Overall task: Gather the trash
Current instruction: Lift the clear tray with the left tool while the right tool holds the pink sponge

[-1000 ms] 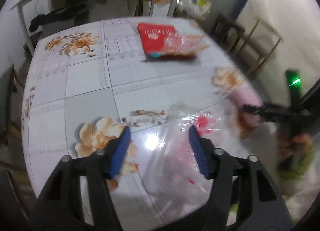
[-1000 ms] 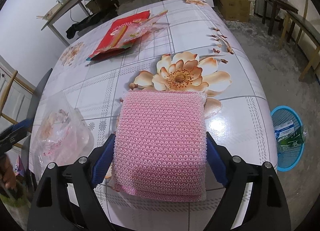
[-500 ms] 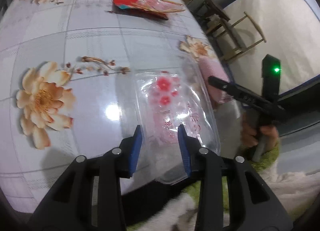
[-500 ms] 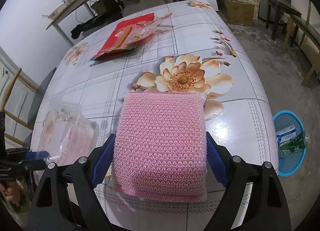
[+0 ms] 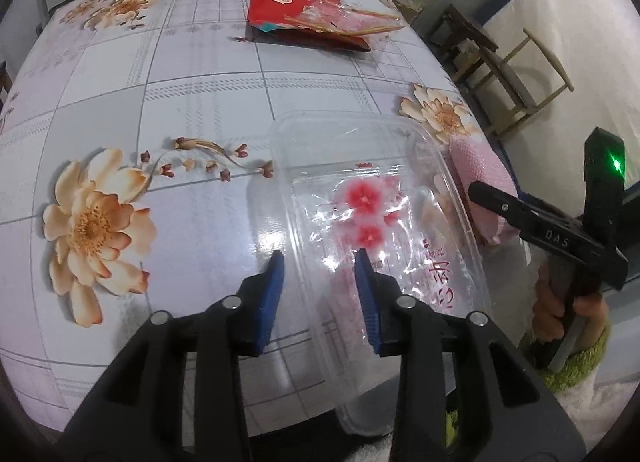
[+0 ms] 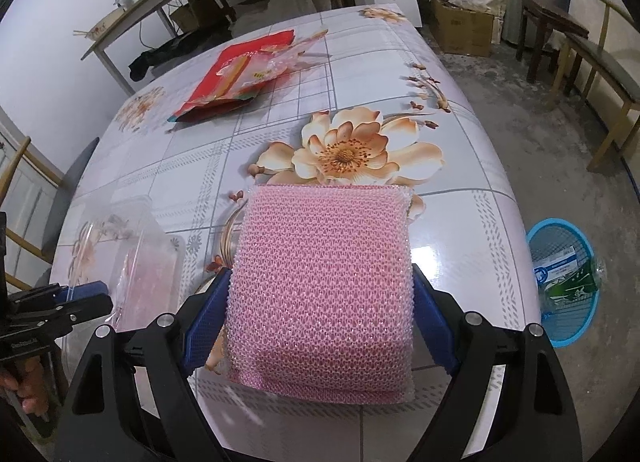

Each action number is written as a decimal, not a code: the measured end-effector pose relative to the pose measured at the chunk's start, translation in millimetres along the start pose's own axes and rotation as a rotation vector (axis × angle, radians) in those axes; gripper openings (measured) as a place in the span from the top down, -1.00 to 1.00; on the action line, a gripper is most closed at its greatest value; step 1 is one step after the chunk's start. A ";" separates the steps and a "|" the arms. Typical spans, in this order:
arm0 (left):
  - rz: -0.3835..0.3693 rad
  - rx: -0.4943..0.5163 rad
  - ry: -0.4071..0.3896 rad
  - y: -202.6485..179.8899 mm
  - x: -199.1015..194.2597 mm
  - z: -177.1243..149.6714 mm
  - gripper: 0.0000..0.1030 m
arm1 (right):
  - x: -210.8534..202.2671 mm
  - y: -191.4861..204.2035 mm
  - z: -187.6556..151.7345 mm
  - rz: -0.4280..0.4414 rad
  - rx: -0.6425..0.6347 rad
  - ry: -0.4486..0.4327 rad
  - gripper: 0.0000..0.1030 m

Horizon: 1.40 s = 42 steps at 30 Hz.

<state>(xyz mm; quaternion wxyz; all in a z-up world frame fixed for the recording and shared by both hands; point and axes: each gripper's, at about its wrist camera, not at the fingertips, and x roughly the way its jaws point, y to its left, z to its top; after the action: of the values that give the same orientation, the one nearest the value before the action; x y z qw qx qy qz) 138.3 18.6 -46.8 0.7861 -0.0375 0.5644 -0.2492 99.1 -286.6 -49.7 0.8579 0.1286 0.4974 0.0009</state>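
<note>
At the near table edge, the clear rectangular plastic tray (image 5: 372,198) with red flower print lies flat, overhanging the rim. The left gripper (image 5: 319,262) straddles its left wall, its 2 blue fingers spread and not pinching. The right gripper (image 6: 320,302) clamps the pink knitted mesh sponge (image 6: 324,286). The blue mesh waste basket (image 6: 564,282) stands on the floor, right of the floral-print table (image 6: 460,198).

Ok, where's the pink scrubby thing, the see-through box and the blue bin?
pink sponge (image 6: 324,294), right wrist view, middle of its netted top.
clear plastic box (image 5: 360,198), left wrist view, its flowered bottom.
blue bin (image 6: 568,322), right wrist view, its mesh wall.
</note>
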 end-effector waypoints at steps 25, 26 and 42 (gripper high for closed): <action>0.206 0.135 -0.083 -31.2 8.1 -5.6 0.75 | -4.2 1.8 -8.9 -0.023 0.023 -0.010 -0.57; 0.212 0.141 -0.087 -32.2 7.9 -5.8 0.75 | -4.3 1.9 -8.9 -0.024 0.024 -0.011 -0.57; 0.222 0.170 -0.135 -40.0 1.2 -7.9 0.92 | -6.5 1.2 -10.5 -0.027 0.043 -0.019 -0.53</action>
<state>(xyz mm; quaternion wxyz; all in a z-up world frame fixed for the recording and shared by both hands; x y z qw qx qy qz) 117.5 -15.1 -37.1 0.8454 0.0749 0.4878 -0.2046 87.0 -284.0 -48.9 0.8595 0.1403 0.4910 -0.0224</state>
